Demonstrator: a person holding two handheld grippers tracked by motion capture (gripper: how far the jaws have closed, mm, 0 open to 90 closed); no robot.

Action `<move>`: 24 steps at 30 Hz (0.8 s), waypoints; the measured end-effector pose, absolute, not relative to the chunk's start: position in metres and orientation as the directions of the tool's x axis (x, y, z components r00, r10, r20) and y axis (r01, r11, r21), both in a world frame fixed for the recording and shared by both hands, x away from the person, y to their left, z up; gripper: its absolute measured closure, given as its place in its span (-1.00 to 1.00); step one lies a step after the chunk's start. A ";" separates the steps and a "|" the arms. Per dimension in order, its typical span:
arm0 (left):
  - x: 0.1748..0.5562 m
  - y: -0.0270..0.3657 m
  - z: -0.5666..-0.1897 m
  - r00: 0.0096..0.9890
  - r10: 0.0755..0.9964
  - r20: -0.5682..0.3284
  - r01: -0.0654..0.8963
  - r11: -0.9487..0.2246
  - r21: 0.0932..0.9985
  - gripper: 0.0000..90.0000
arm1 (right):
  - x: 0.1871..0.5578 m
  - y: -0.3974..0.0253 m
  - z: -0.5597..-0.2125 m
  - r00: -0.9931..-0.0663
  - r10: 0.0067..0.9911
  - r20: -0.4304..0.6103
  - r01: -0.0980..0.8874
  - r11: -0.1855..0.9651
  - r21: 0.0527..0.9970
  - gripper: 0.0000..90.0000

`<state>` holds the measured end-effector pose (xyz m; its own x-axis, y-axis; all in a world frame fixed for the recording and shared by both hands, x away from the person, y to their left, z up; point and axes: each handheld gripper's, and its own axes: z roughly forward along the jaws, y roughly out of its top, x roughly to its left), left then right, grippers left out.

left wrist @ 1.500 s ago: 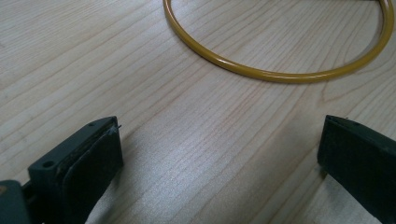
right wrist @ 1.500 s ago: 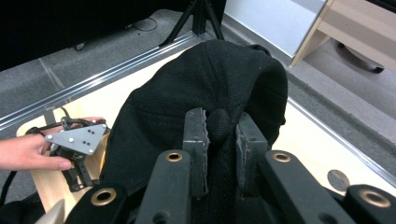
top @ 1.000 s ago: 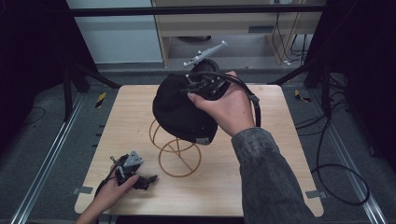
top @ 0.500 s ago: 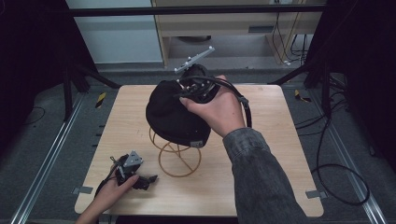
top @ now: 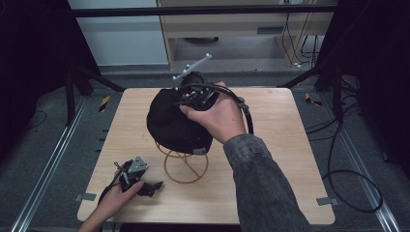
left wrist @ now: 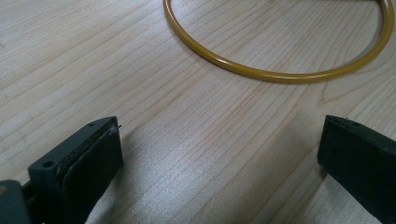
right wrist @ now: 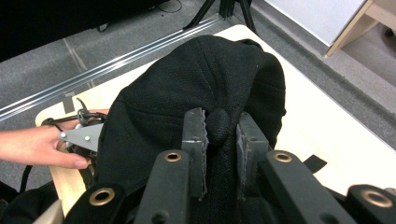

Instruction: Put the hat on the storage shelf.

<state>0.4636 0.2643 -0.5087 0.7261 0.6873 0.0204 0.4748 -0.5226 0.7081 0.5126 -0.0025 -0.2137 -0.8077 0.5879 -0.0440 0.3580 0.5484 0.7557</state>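
**Inspector:** State the right tongs [right wrist: 220, 140].

**Assistant:** Pinching a fold of the black cap [top: 176, 121]. In the right gripper view the two jaws stand close with a ridge of the fabric bunched between them, near the cap's crown button. The grip looks chosen to carry the cap by its top, so the rim hangs free.

**Inspector:** Where is the cap itself?

**Assistant:** Held above the tabletop [top: 285, 145], over the upper part of the gold wire stand [top: 186, 166]. In the high view the cap hides the stand's top, so I cannot tell whether it rests on the wire or hangs just clear of it. The stand's round base ring sits flat on the wood.

**Inspector:** And the left tongs [left wrist: 219, 154]?

**Assistant:** Spread wide, nothing between them. They lie low at the near left corner of the tabletop, in the person's left hand [top: 116, 198], pointing toward the base ring. My judgement: parked out of the way, yet near enough to steady the stand if it shifts.

**Inspector:** Risk?

**Assistant:** The stand is light wire; a sideways pull from the cap could tip it.
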 end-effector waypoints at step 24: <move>0.464 0.264 -0.509 0.726 0.687 0.019 0.475 -0.522 0.709 -1.00 | 0.514 0.009 -0.230 -0.820 0.571 -0.041 0.368 0.580 0.727 0.70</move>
